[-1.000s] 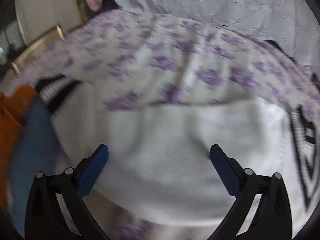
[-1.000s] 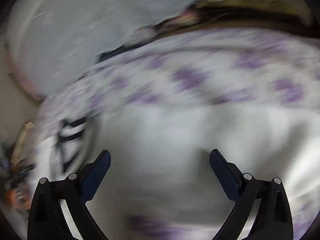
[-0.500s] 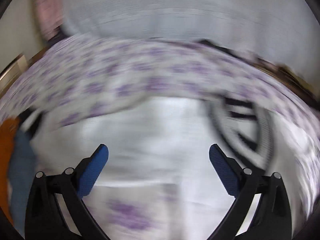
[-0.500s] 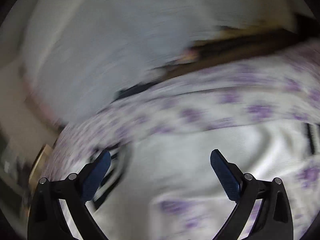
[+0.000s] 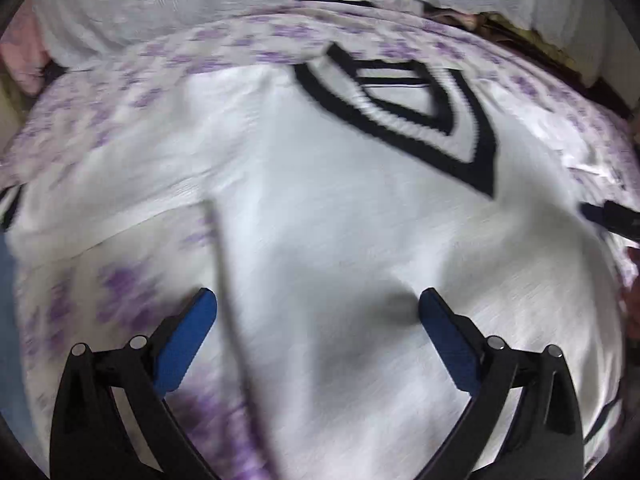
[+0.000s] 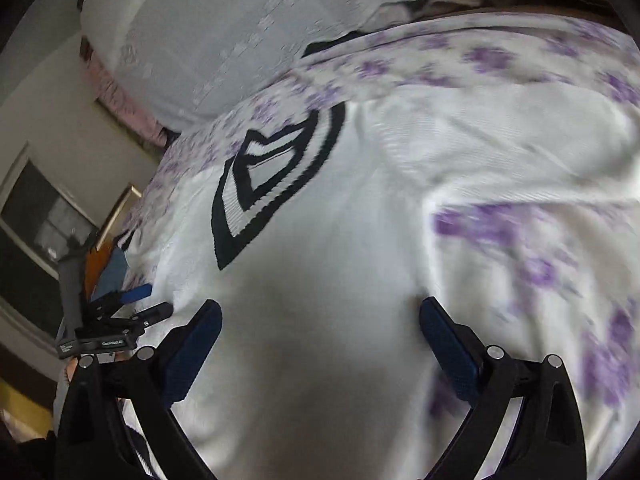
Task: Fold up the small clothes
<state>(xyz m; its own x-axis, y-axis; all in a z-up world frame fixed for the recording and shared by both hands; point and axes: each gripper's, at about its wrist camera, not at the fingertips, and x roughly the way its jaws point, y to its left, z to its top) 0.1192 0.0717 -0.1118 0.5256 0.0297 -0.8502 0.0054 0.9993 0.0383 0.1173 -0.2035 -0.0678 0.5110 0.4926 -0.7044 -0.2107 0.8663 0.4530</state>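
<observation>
Though blurred, sweater [image 5: 320,208] probably beneath tool [image 5: 318,334].

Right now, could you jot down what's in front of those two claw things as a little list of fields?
garment: white sweater, lying spread out
neckline: black-and-white striped V-collar
surface: purple-flowered sheet under the sweater
behind: white textured bedding
left gripper: open, over the sweater
right gripper: open, over the sweater
held: nothing in either gripper

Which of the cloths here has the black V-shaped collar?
The plain white top lying under both tools has it. The sheet beneath it is white with purple flowers, and the pale bedding behind has no black trim.
</observation>
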